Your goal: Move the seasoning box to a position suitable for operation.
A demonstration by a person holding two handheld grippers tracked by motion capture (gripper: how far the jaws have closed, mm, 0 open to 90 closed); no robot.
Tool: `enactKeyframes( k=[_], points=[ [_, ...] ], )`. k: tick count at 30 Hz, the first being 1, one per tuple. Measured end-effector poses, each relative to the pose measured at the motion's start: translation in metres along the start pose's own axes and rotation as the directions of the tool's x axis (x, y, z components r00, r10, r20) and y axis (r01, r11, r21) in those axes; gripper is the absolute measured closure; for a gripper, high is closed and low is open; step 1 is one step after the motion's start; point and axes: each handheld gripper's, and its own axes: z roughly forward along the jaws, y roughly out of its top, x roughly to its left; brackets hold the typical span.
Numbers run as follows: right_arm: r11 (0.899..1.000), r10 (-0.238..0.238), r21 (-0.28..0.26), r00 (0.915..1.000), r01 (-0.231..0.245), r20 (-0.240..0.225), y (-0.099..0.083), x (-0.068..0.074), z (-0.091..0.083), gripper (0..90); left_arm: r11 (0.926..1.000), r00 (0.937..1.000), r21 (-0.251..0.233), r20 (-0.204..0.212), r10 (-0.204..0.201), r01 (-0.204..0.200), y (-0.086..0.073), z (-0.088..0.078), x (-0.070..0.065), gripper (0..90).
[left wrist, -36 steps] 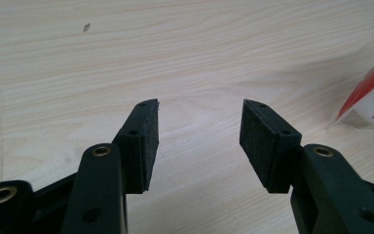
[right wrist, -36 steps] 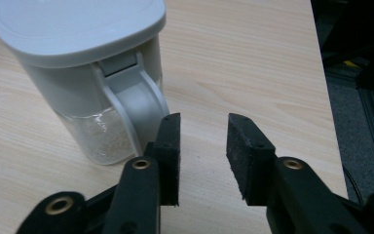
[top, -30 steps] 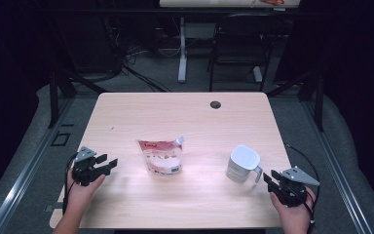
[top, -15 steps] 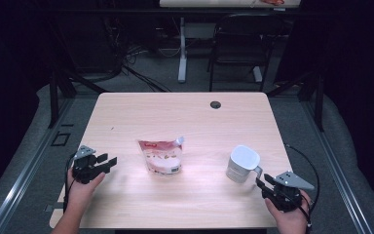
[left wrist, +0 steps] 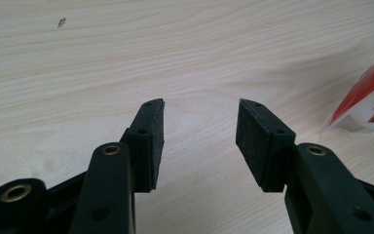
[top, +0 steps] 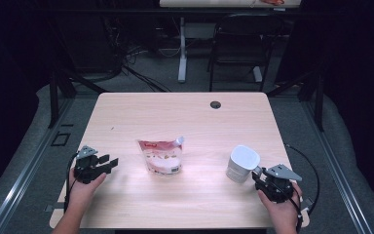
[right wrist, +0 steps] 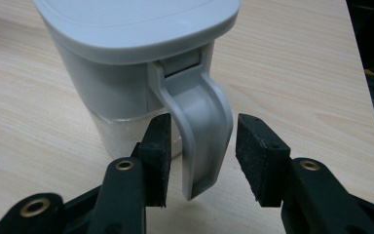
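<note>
Right gripper view puts the lidded grey jug (right wrist: 141, 73) before us, its handle (right wrist: 199, 131) between the pads of our right tool (right wrist: 202, 156), which has just been opening and grips nothing yet. Since a second ago that hand has slid in from the jug's 4 o'clock, so we judge a handle grasp comes next. The snack pouch (top: 161, 156) lies at table (top: 175, 112) centre. At 9 o'clock, our left tool (top: 108, 163) rests low, half open, closing on nothing.

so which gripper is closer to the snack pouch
Left. The left gripper sits just off the pouch, across a short stretch of bare table. The right gripper is farther off, at the grey jug, its jaws around the handle.
</note>
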Motion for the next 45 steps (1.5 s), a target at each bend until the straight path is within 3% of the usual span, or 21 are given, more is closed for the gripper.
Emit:
enactKeyframes(
  k=[9, 14, 45],
  points=[
    [1.0, -0.025, -0.004, 0.9997, 0.025, 0.001, 0.0034, 0.0019, 0.0044, 67.2, 1.0, 1.0, 0.004, -0.005, 0.001, -0.001, -0.0003, -0.0003, 0.0001, 56.8],
    [0.998, -0.056, 0.007, 0.9984, 0.056, -0.005, 0.0038, 0.0018, 0.0033, 68.2, 1.0, 1.0, 0.006, -0.001, 0.001, -0.001, -0.0003, 0.0002, 0.0004, 57.2],
    [0.996, -0.089, 0.005, 0.9921, 0.09, -0.088, 0.0024, -0.0006, -0.0004, 68.4, 1.0, 0.9998, -0.002, -0.019, 0.006, -0.006, -0.0005, -0.0013, 0.0026, 56.5]
  ],
)
